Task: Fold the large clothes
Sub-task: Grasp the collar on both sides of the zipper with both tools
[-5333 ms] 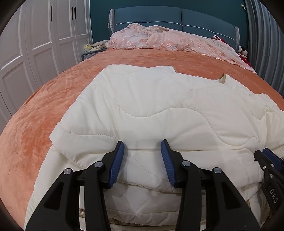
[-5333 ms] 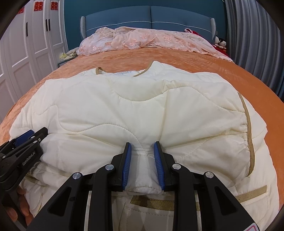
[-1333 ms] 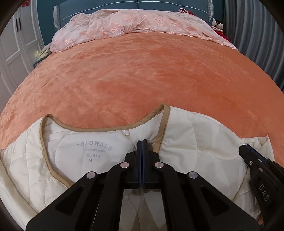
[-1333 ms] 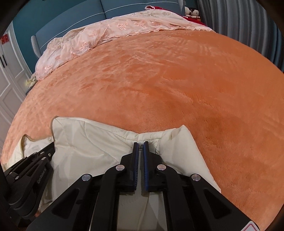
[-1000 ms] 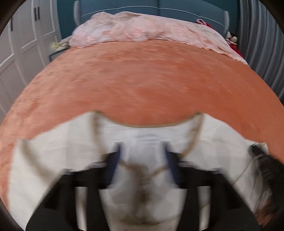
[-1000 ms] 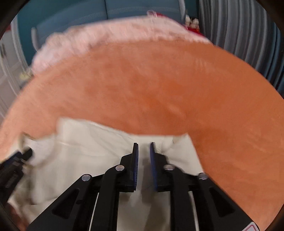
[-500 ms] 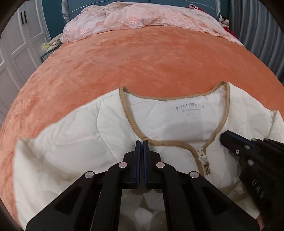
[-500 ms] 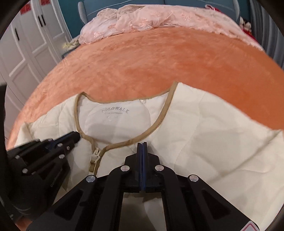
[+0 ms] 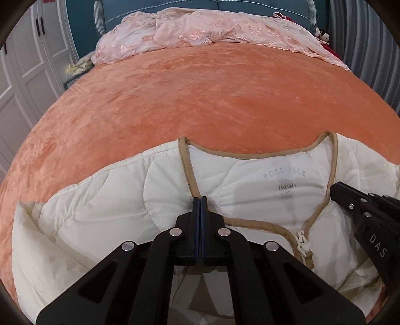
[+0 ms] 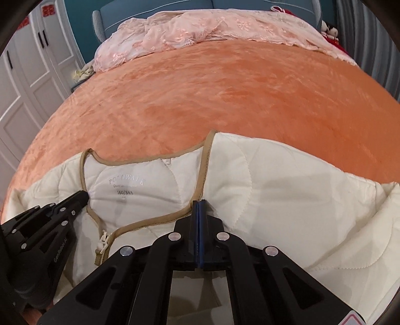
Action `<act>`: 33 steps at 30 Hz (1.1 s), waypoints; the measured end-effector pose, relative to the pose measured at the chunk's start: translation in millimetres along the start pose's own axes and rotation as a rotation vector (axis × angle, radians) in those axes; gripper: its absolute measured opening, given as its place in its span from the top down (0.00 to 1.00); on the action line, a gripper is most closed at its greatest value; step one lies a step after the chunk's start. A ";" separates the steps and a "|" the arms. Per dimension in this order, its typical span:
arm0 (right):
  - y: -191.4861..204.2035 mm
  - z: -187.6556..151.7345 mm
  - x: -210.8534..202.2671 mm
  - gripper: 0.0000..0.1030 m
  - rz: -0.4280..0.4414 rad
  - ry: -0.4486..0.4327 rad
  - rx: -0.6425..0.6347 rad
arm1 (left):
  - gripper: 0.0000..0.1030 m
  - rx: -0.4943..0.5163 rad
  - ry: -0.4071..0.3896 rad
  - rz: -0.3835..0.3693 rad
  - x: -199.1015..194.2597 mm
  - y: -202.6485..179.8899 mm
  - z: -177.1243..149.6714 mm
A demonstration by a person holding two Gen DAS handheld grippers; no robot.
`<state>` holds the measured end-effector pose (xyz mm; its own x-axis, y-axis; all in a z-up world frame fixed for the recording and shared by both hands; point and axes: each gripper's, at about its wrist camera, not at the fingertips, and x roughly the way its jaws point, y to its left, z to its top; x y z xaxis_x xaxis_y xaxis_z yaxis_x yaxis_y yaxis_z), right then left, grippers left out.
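Observation:
A cream quilted jacket [image 9: 100,200] lies front-up on the orange bed cover [image 9: 200,95], its neckline open and the printed size label showing. My left gripper [image 9: 200,198] is shut, its tips on the tan collar trim [image 9: 186,162] at the left of the neck, where the trim bends. My right gripper [image 10: 198,201] is shut the same way on the tan collar trim [image 10: 203,160] at the right of the neck. Each gripper shows at the edge of the other's view. The zipper pull [image 9: 301,240] lies between them.
A pink lace blanket [image 9: 200,32] is bunched at the blue headboard [image 9: 250,5]. White wardrobe doors [image 9: 25,75] stand along the left and grey curtains [image 9: 370,50] on the right. Bare orange cover stretches beyond the collar.
One second ago both pairs of jaws stood apart over the neckline. They have since shut on the collar trim, and both grippers have sunk a little onto the jacket.

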<state>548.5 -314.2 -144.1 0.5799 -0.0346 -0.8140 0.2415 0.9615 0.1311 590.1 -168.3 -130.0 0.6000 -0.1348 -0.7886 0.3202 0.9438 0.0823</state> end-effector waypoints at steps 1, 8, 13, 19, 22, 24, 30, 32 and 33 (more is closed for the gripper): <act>0.1 0.7 1.1 1.00 -0.004 -0.002 -0.002 | 1.00 0.001 -0.005 0.004 0.0 -0.3 -0.2; 2.7 1.0 4.7 1.00 -0.021 -0.018 -0.021 | 1.00 -0.010 -0.035 0.006 0.2 -0.7 -4.8; 9.2 0.0 4.9 1.00 -0.049 -0.026 -0.044 | 1.00 -0.007 -0.044 0.012 0.4 -1.9 -5.6; 13.7 -1.0 6.4 1.00 -0.075 -0.032 -0.066 | 1.00 -0.004 -0.052 0.016 -0.6 -3.2 -7.8; 15.2 -1.9 6.4 1.00 -0.083 -0.035 -0.070 | 1.00 -0.005 -0.056 0.016 -1.3 -3.0 -8.1; 15.1 -1.6 6.1 1.00 -0.084 -0.036 -0.070 | 1.00 -0.007 -0.058 0.016 -2.9 -2.8 -8.3; -5.7 -15.3 -33.5 0.90 0.032 -0.081 0.048 | 0.86 -0.150 -0.042 -0.125 -37.1 26.9 -25.2; -26.5 -34.5 -80.4 0.73 0.087 -0.144 0.152 | 0.63 -0.201 -0.047 -0.153 -64.5 41.8 -39.9; -35.6 -48.5 -104.8 0.64 0.128 -0.162 0.178 | 0.47 -0.214 -0.066 -0.169 -83.6 49.6 -50.9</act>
<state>441.5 -331.6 -91.0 0.7280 0.0269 -0.6850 0.2831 0.8982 0.3362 518.5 -94.9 -91.0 0.6003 -0.3082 -0.7380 0.2620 0.9476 -0.1826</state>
